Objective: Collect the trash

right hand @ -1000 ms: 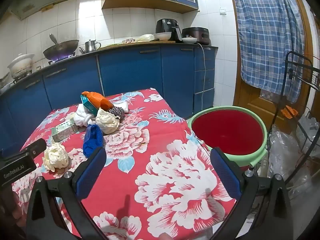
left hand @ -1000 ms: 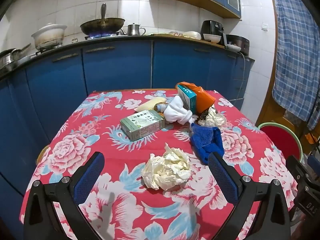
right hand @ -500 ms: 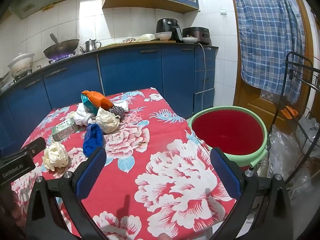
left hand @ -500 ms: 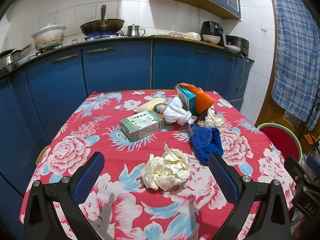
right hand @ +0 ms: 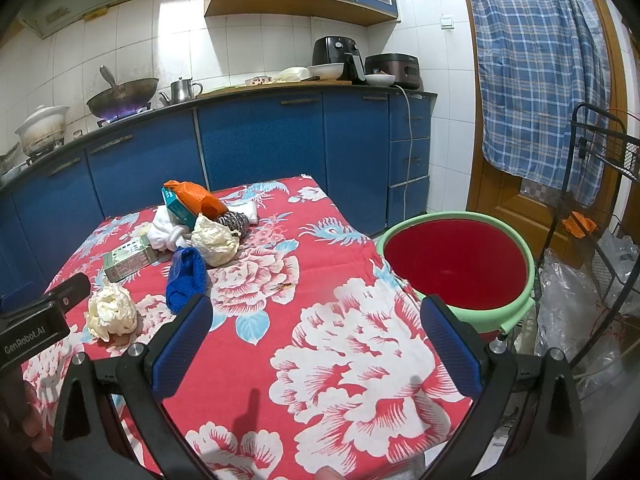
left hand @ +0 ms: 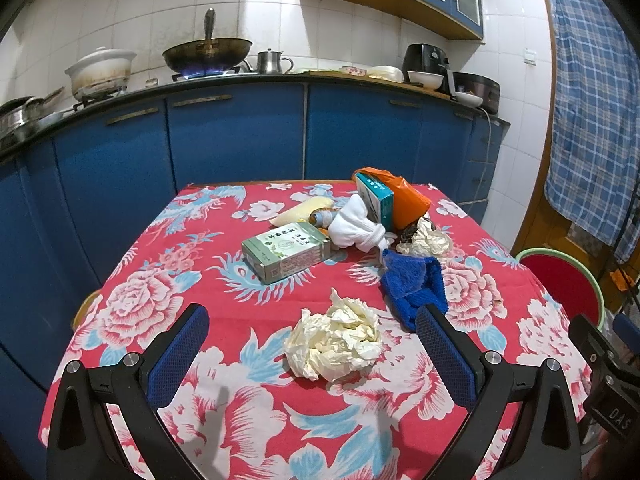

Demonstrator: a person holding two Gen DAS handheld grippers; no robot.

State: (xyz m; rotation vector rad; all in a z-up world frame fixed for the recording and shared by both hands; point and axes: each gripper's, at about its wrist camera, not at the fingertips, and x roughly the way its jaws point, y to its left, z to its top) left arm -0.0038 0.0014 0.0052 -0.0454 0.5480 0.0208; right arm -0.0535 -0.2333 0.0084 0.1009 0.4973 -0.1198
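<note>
Your left gripper [left hand: 312,354] stands with its jaws spread wide and nothing between the pads. The crumpled cream paper wad [left hand: 335,344] lies on the floral tablecloth [left hand: 132,312] directly ahead of the jaws, centred in the gap and just beyond the fingertips. That alignment appears deliberate: you have squared the opening on the nearest piece of trash, so a short advance and a closing of the jaws should take it.

Beyond the right pad [left hand: 448,356] sits the folded blue cloth [left hand: 414,284], close to the wad but apart from it. Mind that the right finger does not snag it on approach. Farther ahead of the jaws lies the green carton [left hand: 286,254], and past it a heap comprising a white sock [left hand: 356,230], a teal box [left hand: 376,198], an orange bag [left hand: 408,204] and a second crumpled paper [left hand: 430,240].

Your right gripper [right hand: 316,346] is likewise wide open and empty, hovering over bare tablecloth near the table's front edge. The red basin with the green rim [right hand: 456,264] stands off the table beyond its right jaw, evidently placed there as the receptacle. I judge the right gripper to be held in reserve near it.

No trash is yet collected; the basin's visible interior is empty.
</note>
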